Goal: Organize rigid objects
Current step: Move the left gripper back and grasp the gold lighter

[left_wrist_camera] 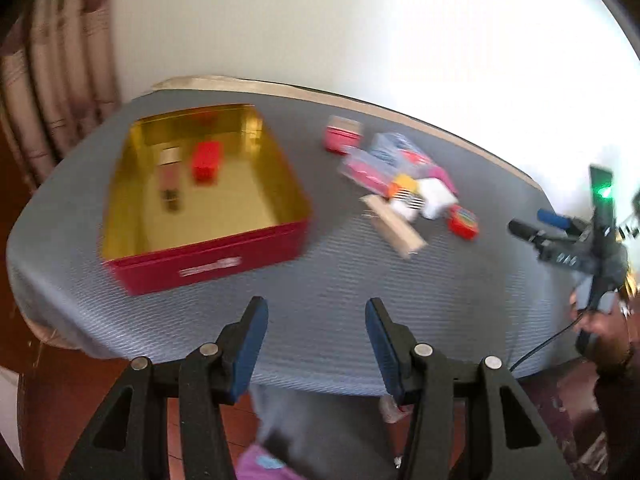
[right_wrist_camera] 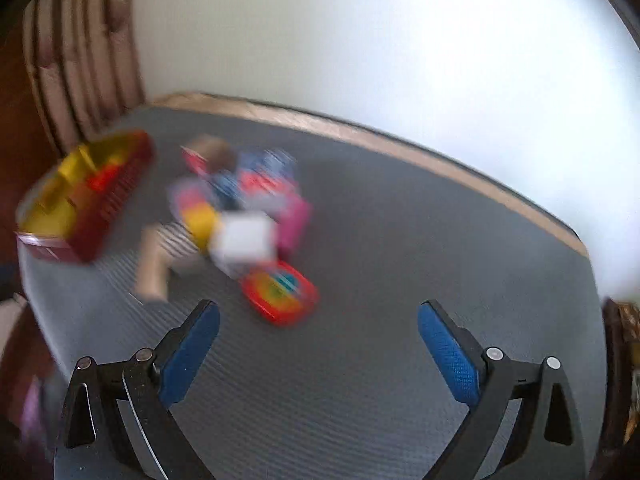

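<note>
A red tin box [left_wrist_camera: 208, 268] with a gold inside stands open on the grey mat, holding a small red box [left_wrist_camera: 206, 162] and a dark tube-like item [left_wrist_camera: 170, 178]. To its right lies a heap: a pink box [left_wrist_camera: 342, 134], clear plastic cases [left_wrist_camera: 384, 160], a white box [left_wrist_camera: 436, 196], a wooden block [left_wrist_camera: 396, 226] and a small red rainbow tin [left_wrist_camera: 464, 222]. My left gripper [left_wrist_camera: 316, 312] hovers open and empty over the mat's near edge. My right gripper [right_wrist_camera: 319, 308] stands wide open and empty, just short of the rainbow tin [right_wrist_camera: 280, 292].
The grey mat [right_wrist_camera: 400, 380] covers a table with a wooden rim [right_wrist_camera: 360, 136] against a white wall. A striped curtain [left_wrist_camera: 52, 80] hangs at the left. In the left wrist view the right gripper [left_wrist_camera: 536, 224] and a hand [left_wrist_camera: 608, 332] show at the right edge.
</note>
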Available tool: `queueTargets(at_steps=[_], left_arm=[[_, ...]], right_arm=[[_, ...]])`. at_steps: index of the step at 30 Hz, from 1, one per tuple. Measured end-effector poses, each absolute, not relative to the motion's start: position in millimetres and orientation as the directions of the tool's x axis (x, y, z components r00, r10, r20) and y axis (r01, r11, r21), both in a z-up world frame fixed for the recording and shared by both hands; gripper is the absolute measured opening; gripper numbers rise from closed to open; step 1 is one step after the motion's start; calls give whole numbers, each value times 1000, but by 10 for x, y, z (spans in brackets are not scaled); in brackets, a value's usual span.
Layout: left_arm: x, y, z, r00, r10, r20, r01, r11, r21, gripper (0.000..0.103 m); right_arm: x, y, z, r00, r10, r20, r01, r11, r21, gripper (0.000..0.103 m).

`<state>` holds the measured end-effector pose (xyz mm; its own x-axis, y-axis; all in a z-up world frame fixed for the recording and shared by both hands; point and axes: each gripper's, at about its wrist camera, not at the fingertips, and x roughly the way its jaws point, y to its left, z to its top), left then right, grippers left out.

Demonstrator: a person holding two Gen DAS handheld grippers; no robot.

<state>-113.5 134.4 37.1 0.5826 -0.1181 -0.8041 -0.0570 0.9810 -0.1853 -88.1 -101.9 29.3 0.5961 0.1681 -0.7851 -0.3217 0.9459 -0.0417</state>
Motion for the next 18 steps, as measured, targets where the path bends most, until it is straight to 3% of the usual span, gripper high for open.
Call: queueTargets(at_steps=[10, 18], left_arm=[[-105, 705, 166, 423, -280, -862, 42, 956, -290, 52], [393, 648, -229, 288, -301, -909, -6, 949, -317, 52]], right_arm=[[-940, -1659, -178, 536, 251, -806, -213, 964, 158, 99], [-1009, -1557, -224, 545, 270, -794, -259, 955, 147, 101]])
